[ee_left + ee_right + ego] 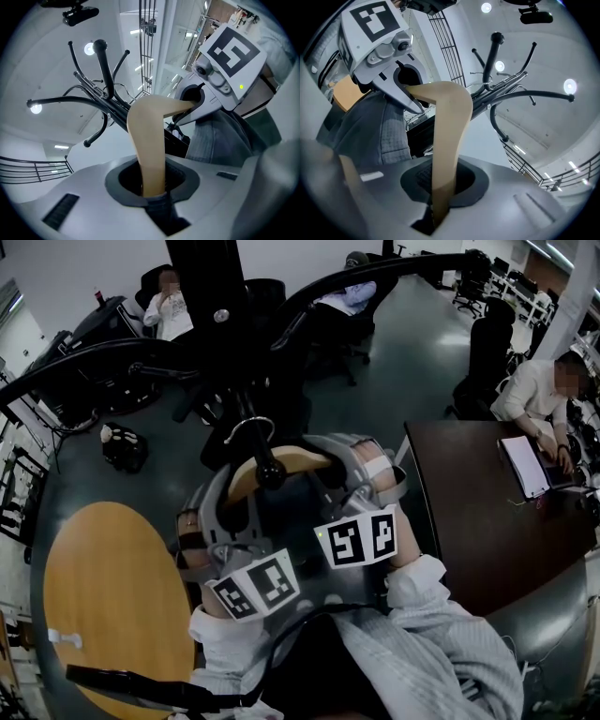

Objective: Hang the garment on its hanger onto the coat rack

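Observation:
A light wooden hanger (286,463) with a metal hook (246,430) is held up just under the black coat rack (220,315). My left gripper (223,507) is shut on its left arm and my right gripper (361,470) on its right arm. In the left gripper view the wooden arm (147,140) runs straight into the left gripper (152,187), with the rack's pegs (105,70) beyond. The right gripper view shows the same on the other side: hanger (447,136), right gripper (440,197), rack (490,61). A grey garment (220,136) (375,131) hangs from the hanger.
A round wooden table (103,596) lies at lower left and a dark desk (478,512) at right, where a seated person (530,390) works at a laptop. A black bag (127,448) sits on the floor. More people sit in chairs at the back.

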Action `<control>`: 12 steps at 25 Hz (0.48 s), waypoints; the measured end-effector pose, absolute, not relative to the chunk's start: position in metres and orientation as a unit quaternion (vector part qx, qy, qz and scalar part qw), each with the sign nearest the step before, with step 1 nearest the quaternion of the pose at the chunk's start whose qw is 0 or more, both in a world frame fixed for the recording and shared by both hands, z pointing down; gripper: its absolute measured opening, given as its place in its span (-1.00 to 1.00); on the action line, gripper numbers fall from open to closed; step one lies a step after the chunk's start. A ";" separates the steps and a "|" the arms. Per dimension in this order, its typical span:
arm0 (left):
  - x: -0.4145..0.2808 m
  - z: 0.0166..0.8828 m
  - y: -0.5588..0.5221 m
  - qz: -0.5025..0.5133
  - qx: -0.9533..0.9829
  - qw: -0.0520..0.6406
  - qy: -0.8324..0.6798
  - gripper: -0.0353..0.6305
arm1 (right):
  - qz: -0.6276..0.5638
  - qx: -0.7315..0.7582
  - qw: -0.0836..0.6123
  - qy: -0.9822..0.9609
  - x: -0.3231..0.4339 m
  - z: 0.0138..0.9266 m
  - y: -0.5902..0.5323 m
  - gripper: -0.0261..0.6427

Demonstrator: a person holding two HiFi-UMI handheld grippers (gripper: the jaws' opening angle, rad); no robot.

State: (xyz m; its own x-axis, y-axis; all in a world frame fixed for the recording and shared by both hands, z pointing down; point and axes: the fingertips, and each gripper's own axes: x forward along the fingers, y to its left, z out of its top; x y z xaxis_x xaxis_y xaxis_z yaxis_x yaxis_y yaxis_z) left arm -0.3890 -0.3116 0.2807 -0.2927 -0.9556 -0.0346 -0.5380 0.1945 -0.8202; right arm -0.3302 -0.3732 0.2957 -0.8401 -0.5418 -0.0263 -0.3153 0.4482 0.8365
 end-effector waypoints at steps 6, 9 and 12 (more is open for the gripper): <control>-0.388 0.280 -0.311 -0.365 -0.516 0.295 0.717 -0.69 | -0.459 0.250 0.113 -0.845 -0.329 0.295 -0.372 -0.83; -0.385 0.280 -0.308 -0.364 -0.523 0.294 0.712 -0.69 | -0.456 0.235 0.108 -0.852 -0.325 0.295 -0.366 -0.80; -0.379 0.279 -0.303 -0.363 -0.531 0.298 0.705 -0.64 | -0.448 0.216 0.102 -0.861 -0.320 0.295 -0.358 -0.73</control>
State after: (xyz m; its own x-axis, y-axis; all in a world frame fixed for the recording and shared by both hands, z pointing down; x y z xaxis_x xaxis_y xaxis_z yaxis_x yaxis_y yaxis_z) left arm -0.3795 -0.3031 0.2794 -0.2586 -0.9654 -0.0346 -0.5329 0.1725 -0.8284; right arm -0.3204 -0.3576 0.2954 -0.8863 -0.4627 -0.0178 -0.2801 0.5051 0.8164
